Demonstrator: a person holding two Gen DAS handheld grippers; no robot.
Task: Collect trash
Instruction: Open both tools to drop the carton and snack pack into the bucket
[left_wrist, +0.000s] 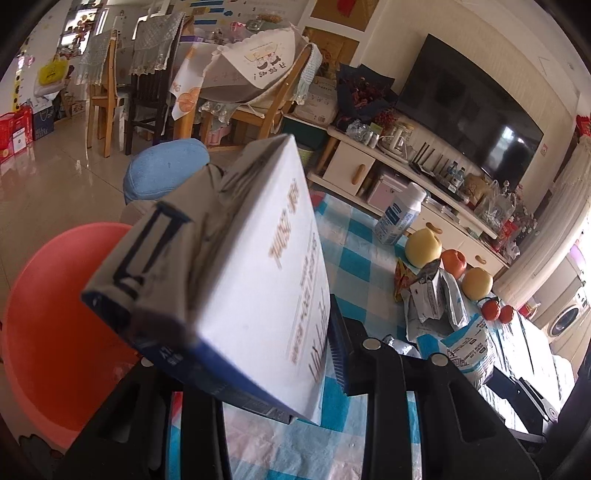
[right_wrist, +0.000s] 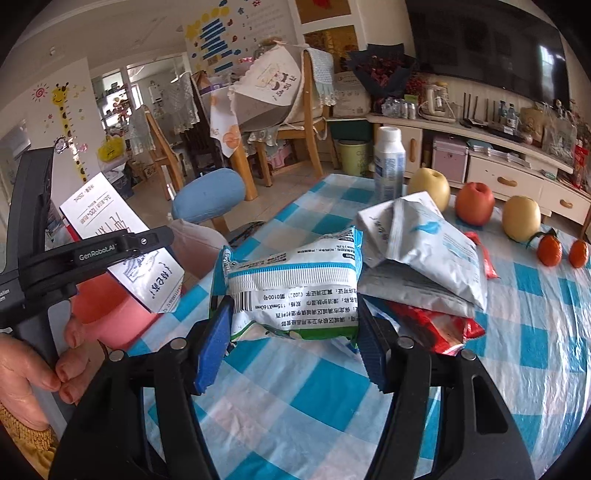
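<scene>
Left gripper (right_wrist: 147, 240): jaws clamped on a white carton (left_wrist: 258, 266) above a red bin (left_wrist: 55, 314). Right gripper (right_wrist: 291, 343): jaws half-spread, gripping a blue-and-white wrapper (right_wrist: 295, 288) over the checked tabletop (right_wrist: 332, 406).

- Checked tablecloth (right_wrist: 535, 347), blue and white.
- Apples (right_wrist: 474, 203) and tangerines (right_wrist: 549, 250) at far edge.
- Television (left_wrist: 469, 110) on wall.
- Wooden chairs (right_wrist: 295, 129) behind.

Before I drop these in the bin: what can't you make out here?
- Bin inside: left wrist view, hidden by carton; right wrist view, by left claw.
- Red wrapper: right wrist view, mostly under grey pouches.
- Carton print: left wrist view, blurred.
</scene>
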